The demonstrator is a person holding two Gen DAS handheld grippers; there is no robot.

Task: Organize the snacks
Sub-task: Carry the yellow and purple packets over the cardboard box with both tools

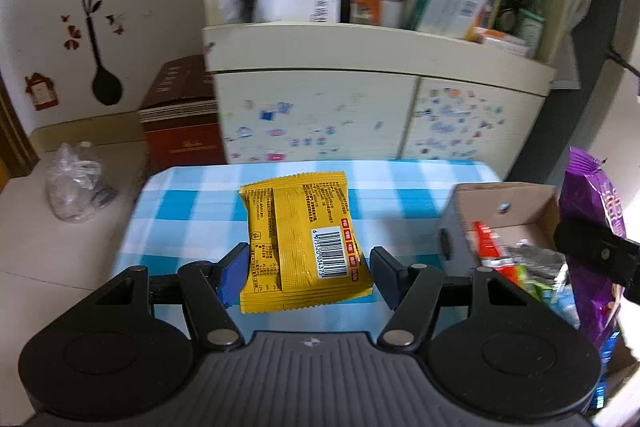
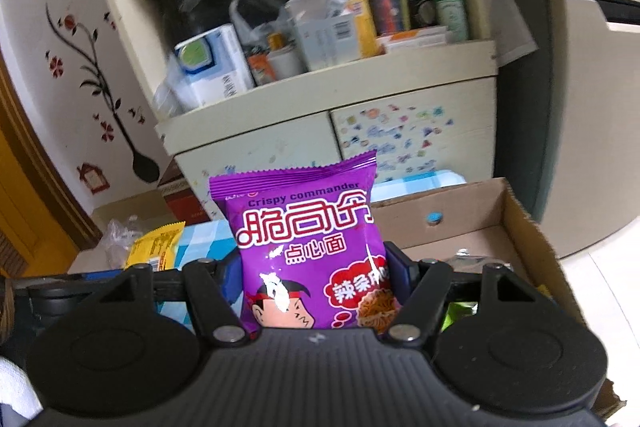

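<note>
In the left wrist view my left gripper [image 1: 306,269] is shut on a yellow snack packet [image 1: 296,227], barcode side up, held above the blue-and-white checked table [image 1: 180,203]. In the right wrist view my right gripper [image 2: 316,277] is shut on a purple noodle-snack packet [image 2: 308,239] that stands upright between the pads. An open cardboard box [image 2: 460,223] lies just beyond and to the right of it. The same box [image 1: 500,195] shows at the right of the left wrist view, with several snack packets [image 1: 520,259] inside. The purple packet [image 1: 596,211] hangs beside it.
A cream cabinet [image 1: 320,115] with stickered doors stands behind the table, its open shelf [image 2: 328,75] crowded with boxes and bottles. On the floor to the left lie a clear plastic bag [image 1: 74,187] and a dark red box [image 1: 180,115].
</note>
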